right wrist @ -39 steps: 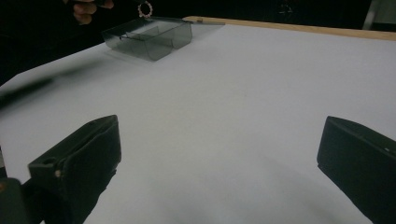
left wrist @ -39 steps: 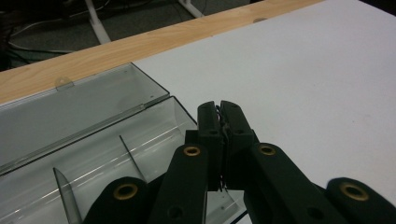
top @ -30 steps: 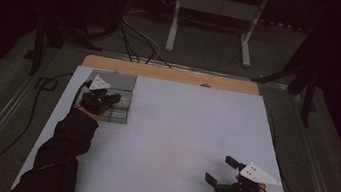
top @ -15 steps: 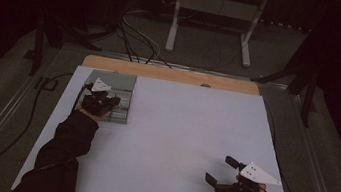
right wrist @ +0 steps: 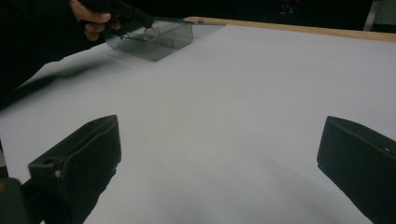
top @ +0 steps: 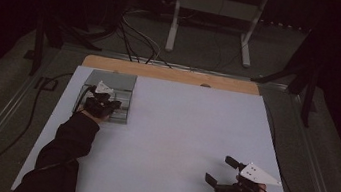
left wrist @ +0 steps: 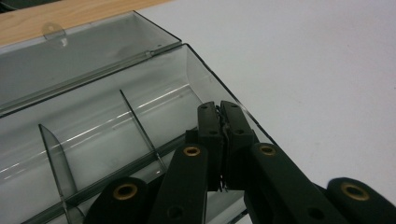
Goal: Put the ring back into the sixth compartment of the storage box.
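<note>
Smoky clear plastic, one box sits upper left of the high view, lid open, compartments bare. The left gripper is over it, jaws pressed together on nothing. Lower right, the right gripper gapes wide.

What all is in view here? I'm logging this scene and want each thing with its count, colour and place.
Compartment box: one, clear smoky grey, lid open, far left of the table.
Dividers: at least two, clear, inside the box.
Table: one, white top, wooden far edge.
Cables: several, dark, on the floor beyond.
Metal stand: one, pale grey, behind the table.
Left gripper: one, black, jaws shut, over the box.
Right gripper: one, black, jaws open, near right corner.
</note>
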